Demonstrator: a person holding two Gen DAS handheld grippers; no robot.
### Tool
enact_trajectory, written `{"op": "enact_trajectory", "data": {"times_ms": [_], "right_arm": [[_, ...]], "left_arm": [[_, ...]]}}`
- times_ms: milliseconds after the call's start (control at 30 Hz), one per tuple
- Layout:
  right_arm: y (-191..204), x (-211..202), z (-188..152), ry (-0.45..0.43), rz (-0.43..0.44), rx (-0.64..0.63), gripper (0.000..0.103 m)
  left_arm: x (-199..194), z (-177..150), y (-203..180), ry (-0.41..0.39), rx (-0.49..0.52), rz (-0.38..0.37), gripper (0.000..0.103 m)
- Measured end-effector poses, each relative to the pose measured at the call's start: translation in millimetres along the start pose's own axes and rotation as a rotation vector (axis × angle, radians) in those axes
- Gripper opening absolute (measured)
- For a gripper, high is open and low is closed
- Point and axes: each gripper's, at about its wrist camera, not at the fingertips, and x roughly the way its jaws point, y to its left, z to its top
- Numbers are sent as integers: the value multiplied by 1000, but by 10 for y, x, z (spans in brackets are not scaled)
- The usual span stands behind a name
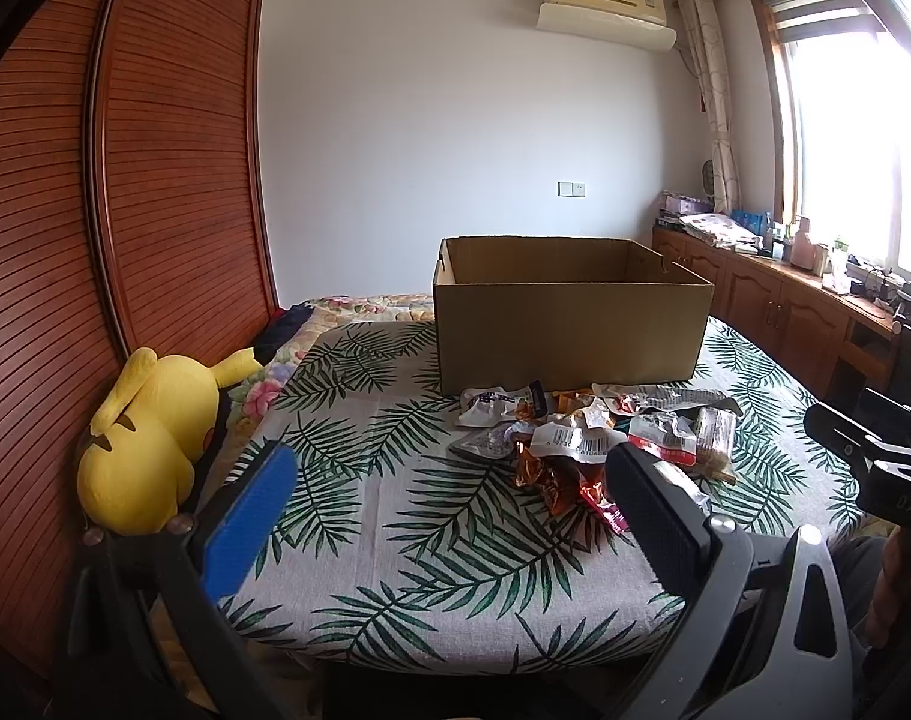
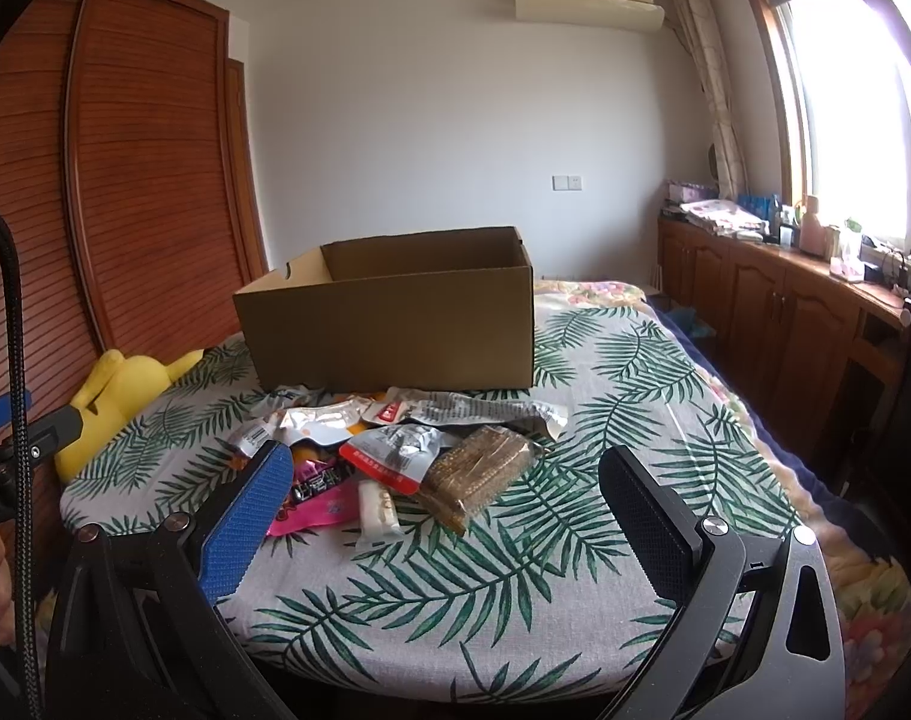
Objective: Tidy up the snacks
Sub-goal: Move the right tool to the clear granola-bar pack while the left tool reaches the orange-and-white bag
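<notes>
A pile of snack packets lies on the leaf-print tablecloth in front of an open cardboard box. In the right wrist view the pile includes a brown cracker pack, a pink packet and silver pouches, with the box behind. My left gripper is open and empty, just short of the pile. My right gripper is open and empty, near the pile's front edge.
A yellow plush toy lies at the table's left edge beside a slatted wooden wardrobe. A bed with a floral cover is behind the table. Wooden cabinets with clutter run under the window on the right.
</notes>
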Motion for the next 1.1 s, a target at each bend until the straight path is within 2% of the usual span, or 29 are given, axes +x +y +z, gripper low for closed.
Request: {"op": "enact_trajectory", "data": {"times_ms": [567, 933, 1100], "right_arm": [[-62, 59, -76, 23, -1, 7, 103], [-205, 359, -220, 88, 6, -16, 103], [-304, 561, -245, 138, 33, -11, 102]], "left_arm": [[108, -127, -16, 39, 10, -1, 103], [570, -262, -30, 115, 29, -18, 103], [759, -188, -55, 122, 34, -70, 103]]}}
